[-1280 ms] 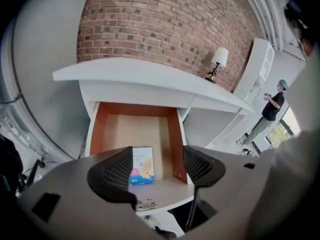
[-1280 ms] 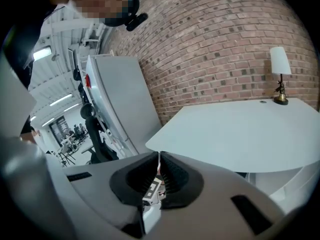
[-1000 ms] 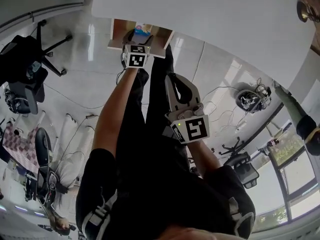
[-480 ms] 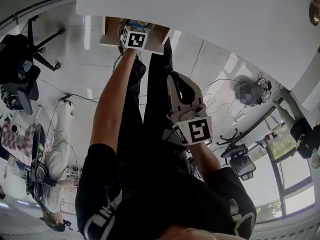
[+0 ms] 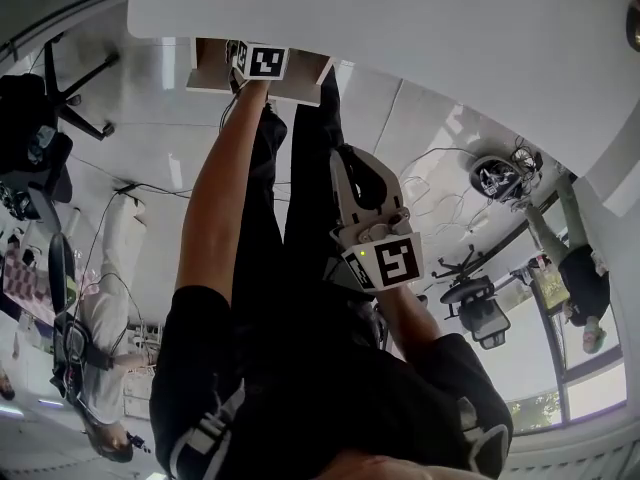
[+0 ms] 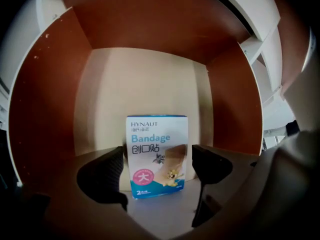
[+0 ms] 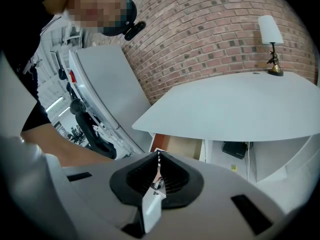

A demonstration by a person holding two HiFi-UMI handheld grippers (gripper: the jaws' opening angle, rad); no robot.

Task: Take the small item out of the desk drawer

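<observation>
Reaching into the open drawer (image 6: 45, 99), the left hand-held gripper (image 6: 157, 171) has its jaws wide apart and grips nothing. One bandage box (image 6: 157, 134) stands upright on the drawer floor, long axis vertical, straight ahead between the jaw tips and seemingly untouched. The right hand-held gripper (image 7: 158, 176), jaws pressed together and empty, hangs well back from the drawer, so the left is far nearer.

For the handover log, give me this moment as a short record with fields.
drawer: open, brown walls
item: bandage box, upright on the drawer floor
left claw: inside the drawer, jaws apart either side of the box
right claw: shut, empty, away from the drawer
stage: box not yet lifted
</observation>
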